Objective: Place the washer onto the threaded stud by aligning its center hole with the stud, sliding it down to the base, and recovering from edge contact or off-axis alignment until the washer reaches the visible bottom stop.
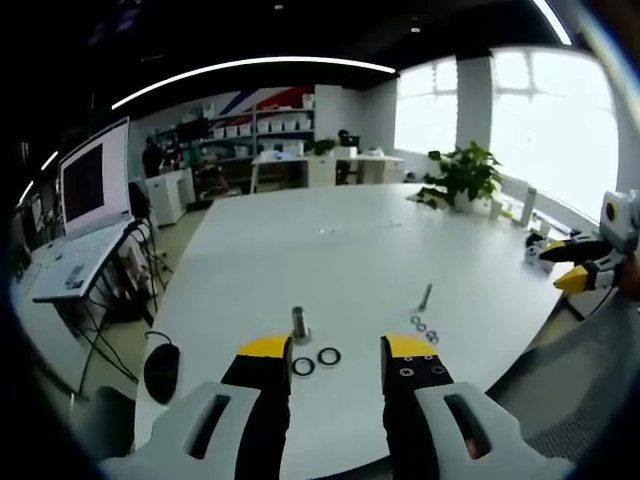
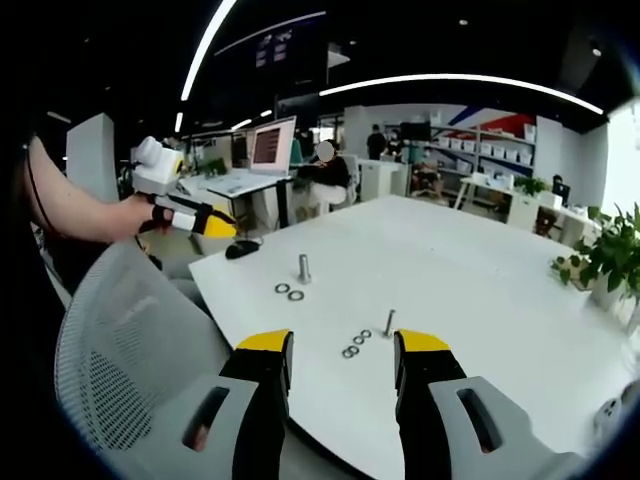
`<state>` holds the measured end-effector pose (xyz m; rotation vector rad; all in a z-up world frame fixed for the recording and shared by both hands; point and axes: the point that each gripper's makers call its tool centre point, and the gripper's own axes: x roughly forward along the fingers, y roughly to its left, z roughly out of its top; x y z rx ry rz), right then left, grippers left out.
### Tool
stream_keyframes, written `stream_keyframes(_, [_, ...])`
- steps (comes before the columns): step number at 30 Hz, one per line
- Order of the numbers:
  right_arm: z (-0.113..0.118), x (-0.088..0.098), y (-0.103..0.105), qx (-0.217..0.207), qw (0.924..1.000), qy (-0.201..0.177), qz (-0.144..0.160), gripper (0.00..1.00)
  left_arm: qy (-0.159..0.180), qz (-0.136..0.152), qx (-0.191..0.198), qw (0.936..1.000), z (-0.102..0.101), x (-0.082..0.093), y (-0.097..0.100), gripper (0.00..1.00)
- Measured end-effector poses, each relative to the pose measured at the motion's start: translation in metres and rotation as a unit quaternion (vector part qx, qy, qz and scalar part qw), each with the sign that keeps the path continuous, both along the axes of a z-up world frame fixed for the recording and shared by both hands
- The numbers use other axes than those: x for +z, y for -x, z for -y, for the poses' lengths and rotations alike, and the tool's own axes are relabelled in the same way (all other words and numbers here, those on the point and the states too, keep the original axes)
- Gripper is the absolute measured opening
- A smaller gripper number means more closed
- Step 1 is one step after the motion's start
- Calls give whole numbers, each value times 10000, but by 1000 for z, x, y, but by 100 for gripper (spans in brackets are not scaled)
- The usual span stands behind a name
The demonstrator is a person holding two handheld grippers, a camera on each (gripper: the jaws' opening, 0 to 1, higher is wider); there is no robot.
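While both grippers hover off the white desk [image 1: 330, 240], left gripper [image 1: 335, 362] and right gripper [image 2: 340, 358] hold their fingers wide apart, gripping nothing; two washers [image 1: 316, 361] lie flat just beside the upright threaded stud [image 1: 299, 323], untouched.

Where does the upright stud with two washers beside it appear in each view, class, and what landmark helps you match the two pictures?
Left gripper view: the stud stands low and left of centre, just above the left gripper's own jaws.
Right gripper view: the stud stands near the middle, toward the table's left edge.
Shared landmark: the two washers lying side by side next to it.
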<state>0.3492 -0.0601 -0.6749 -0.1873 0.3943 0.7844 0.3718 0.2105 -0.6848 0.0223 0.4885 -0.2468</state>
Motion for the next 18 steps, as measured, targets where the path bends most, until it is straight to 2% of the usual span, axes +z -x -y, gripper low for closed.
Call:
stream_keyframes(8, [2, 0, 0, -46, 10000, -4, -6, 43, 40, -4, -44, 10000, 2, 0, 2, 34])
stream_keyframes(18, [3, 1, -1, -65, 10000, -12, 12, 43, 121, -248, -50, 9996, 4, -7, 1, 33])
